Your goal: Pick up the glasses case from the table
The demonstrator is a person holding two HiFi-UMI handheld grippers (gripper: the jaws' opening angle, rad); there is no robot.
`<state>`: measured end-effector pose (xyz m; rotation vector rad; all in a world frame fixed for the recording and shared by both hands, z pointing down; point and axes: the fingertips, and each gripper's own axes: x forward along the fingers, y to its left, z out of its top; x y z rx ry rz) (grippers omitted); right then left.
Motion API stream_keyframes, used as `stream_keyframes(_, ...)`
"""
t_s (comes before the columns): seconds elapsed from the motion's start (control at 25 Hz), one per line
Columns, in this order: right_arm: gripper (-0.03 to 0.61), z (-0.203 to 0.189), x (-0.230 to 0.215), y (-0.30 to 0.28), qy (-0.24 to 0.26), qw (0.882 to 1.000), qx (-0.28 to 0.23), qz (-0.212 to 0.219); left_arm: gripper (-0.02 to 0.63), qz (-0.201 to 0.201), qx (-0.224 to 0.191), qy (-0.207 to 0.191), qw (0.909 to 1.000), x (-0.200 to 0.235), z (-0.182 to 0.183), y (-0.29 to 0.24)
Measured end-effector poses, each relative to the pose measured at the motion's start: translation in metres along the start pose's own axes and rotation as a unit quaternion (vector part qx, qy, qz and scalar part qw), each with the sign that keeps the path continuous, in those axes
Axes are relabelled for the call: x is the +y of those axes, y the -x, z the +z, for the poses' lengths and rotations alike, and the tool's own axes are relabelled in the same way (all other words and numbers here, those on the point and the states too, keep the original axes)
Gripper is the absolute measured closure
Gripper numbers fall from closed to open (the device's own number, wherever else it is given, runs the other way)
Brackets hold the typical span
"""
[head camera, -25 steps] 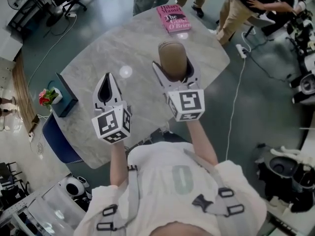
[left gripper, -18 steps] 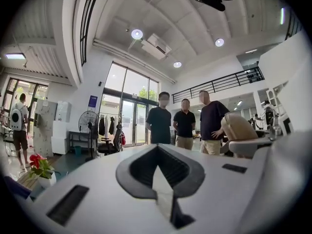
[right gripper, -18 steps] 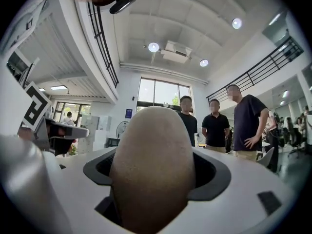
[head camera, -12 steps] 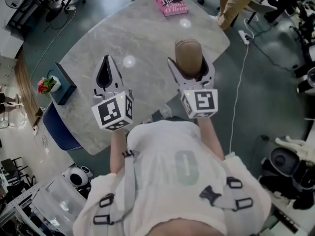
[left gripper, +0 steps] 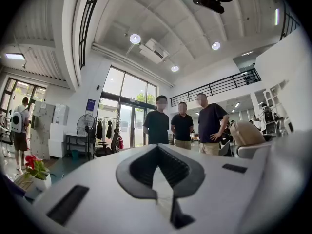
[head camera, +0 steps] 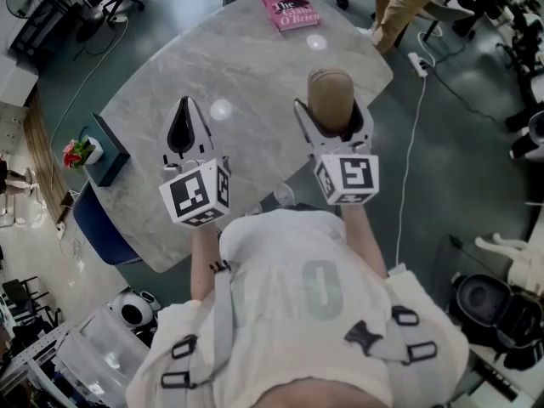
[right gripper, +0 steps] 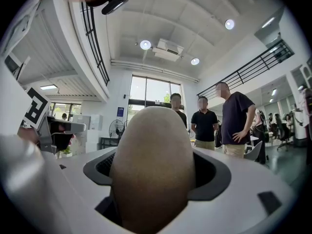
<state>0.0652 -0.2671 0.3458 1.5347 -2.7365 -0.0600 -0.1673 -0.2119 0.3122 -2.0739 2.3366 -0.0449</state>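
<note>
The tan glasses case (head camera: 331,97) is held upright and lifted above the grey marble table (head camera: 246,66), with my right gripper (head camera: 334,117) shut on it. In the right gripper view the rounded case (right gripper: 152,169) fills the space between the jaws. My left gripper (head camera: 182,134) hovers over the table to the left, shut with nothing in it; in the left gripper view its jaws meet at the tips (left gripper: 158,172). The case (left gripper: 246,132) shows at the right edge of that view.
A pink book (head camera: 291,7) lies at the table's far edge. A dark box (head camera: 109,150) and a small flower pot (head camera: 82,152) sit at the table's left edge. Three people (left gripper: 183,128) stand beyond the table. A white cable (head camera: 414,143) runs over the floor at the right.
My right gripper has risen and drifted right with the case in it. The left gripper has barely moved.
</note>
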Motion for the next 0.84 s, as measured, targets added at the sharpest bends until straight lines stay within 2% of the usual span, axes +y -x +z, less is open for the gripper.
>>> stream_keyframes(0.84,0.17,0.011,-0.009,-0.003,-0.006,1.0,-0.009,-0.007,0.611,-0.005,0.005,0.002,1.0,-0.002,-0.001,-0.003)
